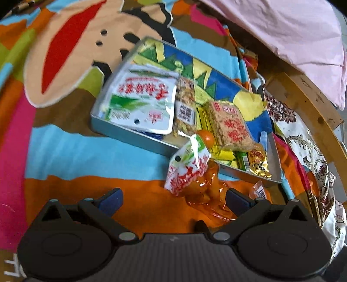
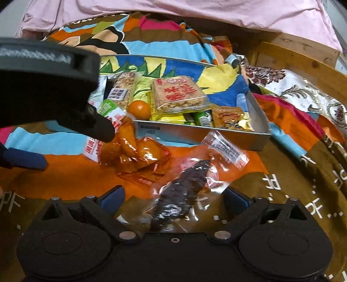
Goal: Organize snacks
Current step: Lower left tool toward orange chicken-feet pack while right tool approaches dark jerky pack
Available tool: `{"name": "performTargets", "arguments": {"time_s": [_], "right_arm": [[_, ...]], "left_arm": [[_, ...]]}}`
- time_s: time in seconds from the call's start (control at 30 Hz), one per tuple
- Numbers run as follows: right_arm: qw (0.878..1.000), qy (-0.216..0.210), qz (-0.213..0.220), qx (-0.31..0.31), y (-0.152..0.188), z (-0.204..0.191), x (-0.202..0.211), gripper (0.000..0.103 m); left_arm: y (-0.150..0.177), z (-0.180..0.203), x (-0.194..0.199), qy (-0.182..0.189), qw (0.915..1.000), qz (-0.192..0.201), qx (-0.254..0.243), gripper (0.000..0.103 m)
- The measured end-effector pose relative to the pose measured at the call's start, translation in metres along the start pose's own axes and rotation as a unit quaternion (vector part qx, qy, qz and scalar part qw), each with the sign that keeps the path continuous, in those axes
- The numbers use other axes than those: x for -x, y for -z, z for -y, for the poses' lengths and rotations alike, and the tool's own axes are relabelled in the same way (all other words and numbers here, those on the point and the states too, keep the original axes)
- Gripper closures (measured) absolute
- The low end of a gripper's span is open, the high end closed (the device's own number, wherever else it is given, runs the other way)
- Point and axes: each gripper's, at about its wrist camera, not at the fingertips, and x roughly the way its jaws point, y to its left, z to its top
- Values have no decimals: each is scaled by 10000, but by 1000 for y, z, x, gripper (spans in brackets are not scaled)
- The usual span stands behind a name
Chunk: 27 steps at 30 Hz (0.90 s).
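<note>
A metal tray [image 1: 130,140] [image 2: 195,135] sits on a colourful blanket and holds a white-and-green packet [image 1: 141,104], a rice cracker block [image 1: 229,123] [image 2: 177,93], a small orange [image 1: 206,136] [image 2: 138,109] and a gold packet [image 1: 258,162] [image 2: 229,118]. In front of the tray lies an orange snack packet [image 1: 201,191] [image 2: 134,156] with a white-and-red label. My left gripper [image 1: 173,200] [image 2: 76,149] stands open around it, the packet close to the right finger. A clear packet with a dark snack [image 2: 184,188] lies between the open fingers of my right gripper [image 2: 174,198]; the pads do not press it.
A pink sheet [image 2: 173,13] covers the far side. A wooden frame [image 1: 303,97] [image 2: 303,56] and a white patterned cloth [image 2: 303,91] lie right of the tray. The blanket [image 1: 65,151] spreads to the left and front.
</note>
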Motion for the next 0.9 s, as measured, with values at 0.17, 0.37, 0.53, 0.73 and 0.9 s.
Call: {"name": "performTargets", "arguments": {"time_s": [0.17,0.37,0.53,0.73,0.9], "right_arm": [[9999,52,-13,-139,3,12,9,23],[9993,-197,-171,-267,2,34,25,41],[9938,-665,-546,700,-9,41,28,39],[9844,-1161,-674,1137,-17,60,22,22],[9888,-1285,-690,309,-16,67,15,21]], "left_arm": [[3,0,-4,117,9999,-94,6,1],[3,-4,1,194,9996,-49,193,1],[2,-6,3,249,9994,-46,233,1],[4,1,-8,373,9989,-83,269,1],[4,16,-26,349,9991,-44,256,1]]}}
